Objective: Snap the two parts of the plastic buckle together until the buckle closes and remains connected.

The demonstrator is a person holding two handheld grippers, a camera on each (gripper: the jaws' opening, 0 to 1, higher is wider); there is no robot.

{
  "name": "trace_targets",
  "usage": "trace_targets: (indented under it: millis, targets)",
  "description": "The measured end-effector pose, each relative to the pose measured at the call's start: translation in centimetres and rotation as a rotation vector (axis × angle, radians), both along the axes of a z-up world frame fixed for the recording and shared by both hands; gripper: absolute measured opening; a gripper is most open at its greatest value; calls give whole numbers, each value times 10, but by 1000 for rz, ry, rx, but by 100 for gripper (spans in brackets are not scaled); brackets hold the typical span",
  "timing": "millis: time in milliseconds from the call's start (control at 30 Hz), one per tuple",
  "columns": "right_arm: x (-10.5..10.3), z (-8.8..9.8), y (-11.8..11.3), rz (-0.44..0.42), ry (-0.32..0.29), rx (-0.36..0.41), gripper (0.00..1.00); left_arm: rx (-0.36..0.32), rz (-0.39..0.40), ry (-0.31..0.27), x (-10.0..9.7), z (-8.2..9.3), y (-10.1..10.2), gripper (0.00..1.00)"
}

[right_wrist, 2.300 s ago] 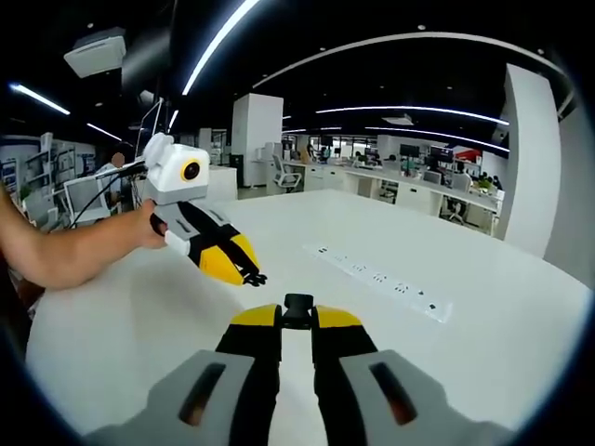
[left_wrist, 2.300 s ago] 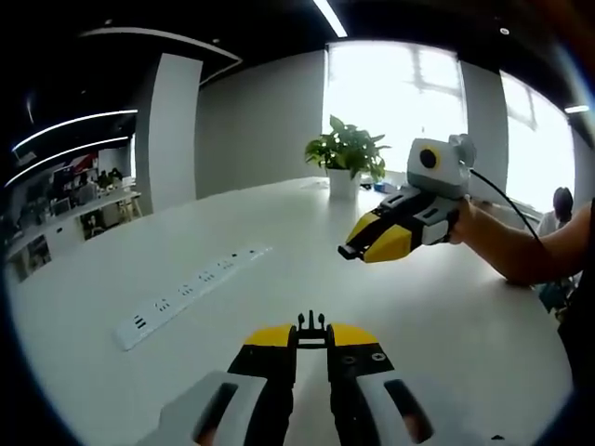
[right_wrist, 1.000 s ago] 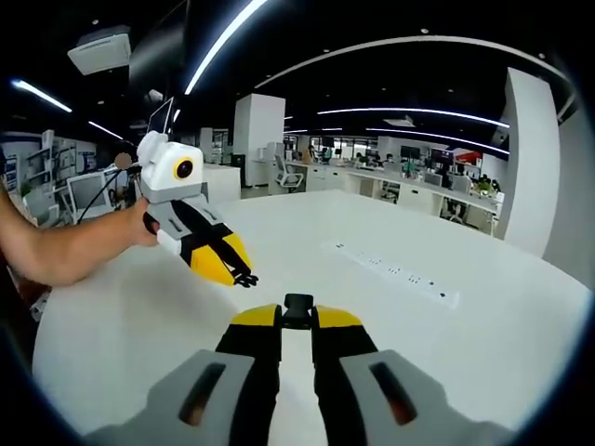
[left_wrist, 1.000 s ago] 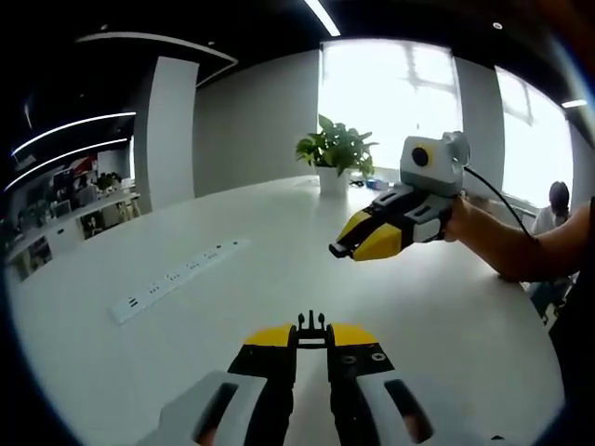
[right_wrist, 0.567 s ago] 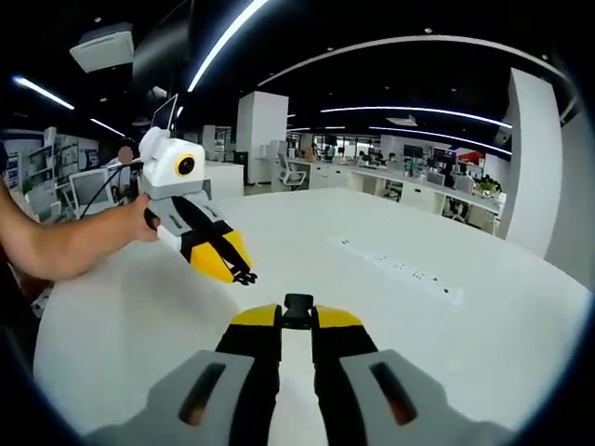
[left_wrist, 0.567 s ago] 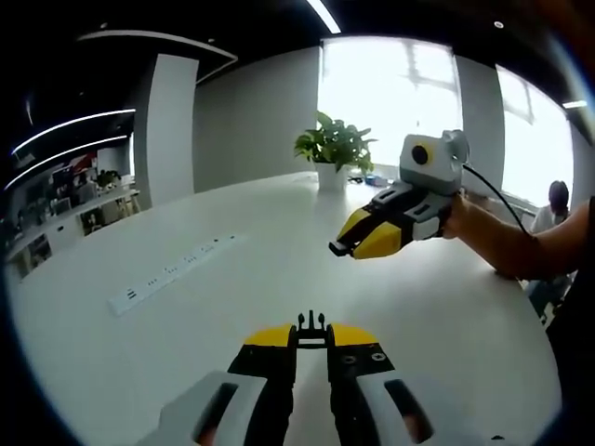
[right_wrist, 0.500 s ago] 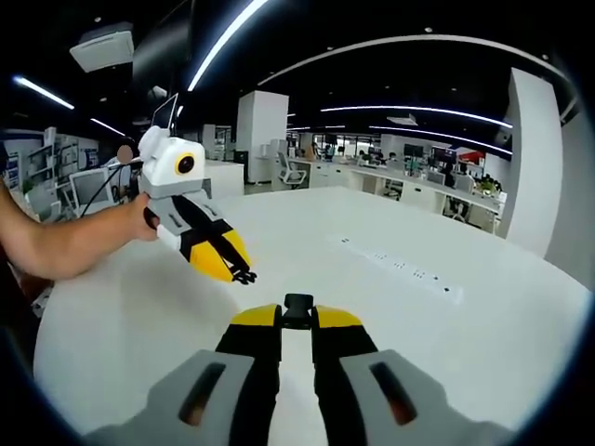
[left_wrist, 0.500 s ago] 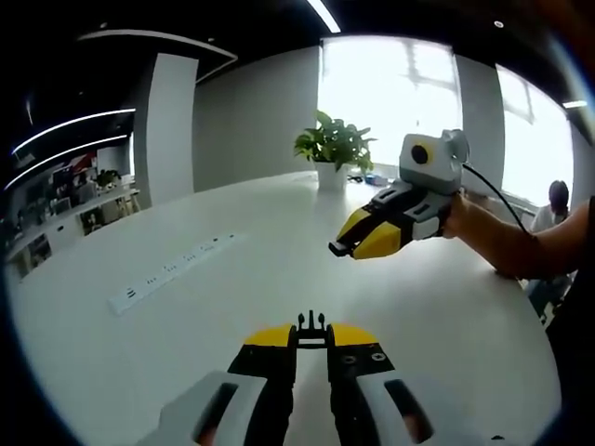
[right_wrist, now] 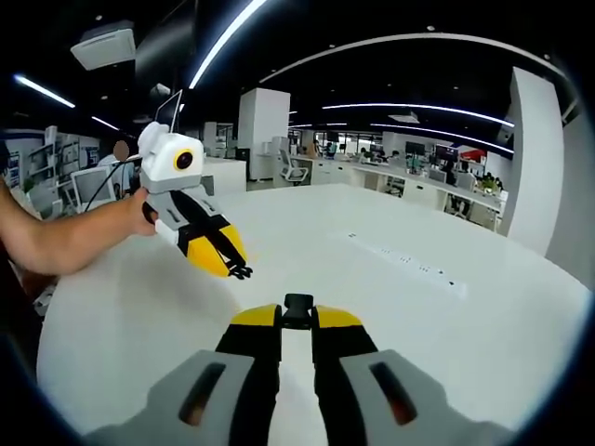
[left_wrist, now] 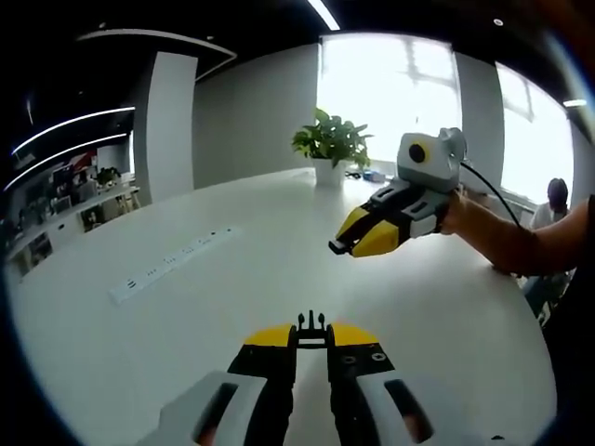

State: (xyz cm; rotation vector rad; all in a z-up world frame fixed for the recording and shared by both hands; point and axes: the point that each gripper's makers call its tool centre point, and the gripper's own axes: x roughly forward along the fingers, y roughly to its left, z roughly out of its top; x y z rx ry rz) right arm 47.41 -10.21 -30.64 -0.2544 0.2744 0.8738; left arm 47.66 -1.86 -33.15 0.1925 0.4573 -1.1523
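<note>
Centrally, at the bottom of the left gripper view, the left gripper (left_wrist: 311,327) has its yellow-tipped jaws pressed together on a small black pronged buckle part (left_wrist: 311,322) that juts from between the tips; in the right gripper view the right gripper (right_wrist: 297,316) stands at bottom centre with jaws likewise clamped on a black blocky buckle part (right_wrist: 297,304); both grippers are held above a broad white table (left_wrist: 232,297).

In the left gripper view the right gripper appears at centre right, gripped by a hand (left_wrist: 460,212) whose forearm runs to the right edge, its tips pointing toward lower left; in the right gripper view the left gripper appears at left of centre, its tips pointing toward lower right, with the pronged part visible at its tips; the two parts are apart, not joined.

A white power strip (left_wrist: 172,267) lies on the table at centre left of the left gripper view; a potted plant (left_wrist: 329,149) stands at the table's far edge, upper centre, before bright windows.
</note>
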Motion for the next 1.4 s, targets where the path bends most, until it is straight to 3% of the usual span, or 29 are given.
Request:
trace_targets:
  millis: [900,1167,1400]
  targets:
    - [-28,-3,-5,-7,1,-12,11,14,-22,-4,-27,-4,-2,11]
    - [-31,-10,-6,1,6,-21,11,24,-32,3,-52,-4,-1,11]
    - [-37,-11,-6,4,12,-11,11,16,-38,7,-57,-4,0,11]
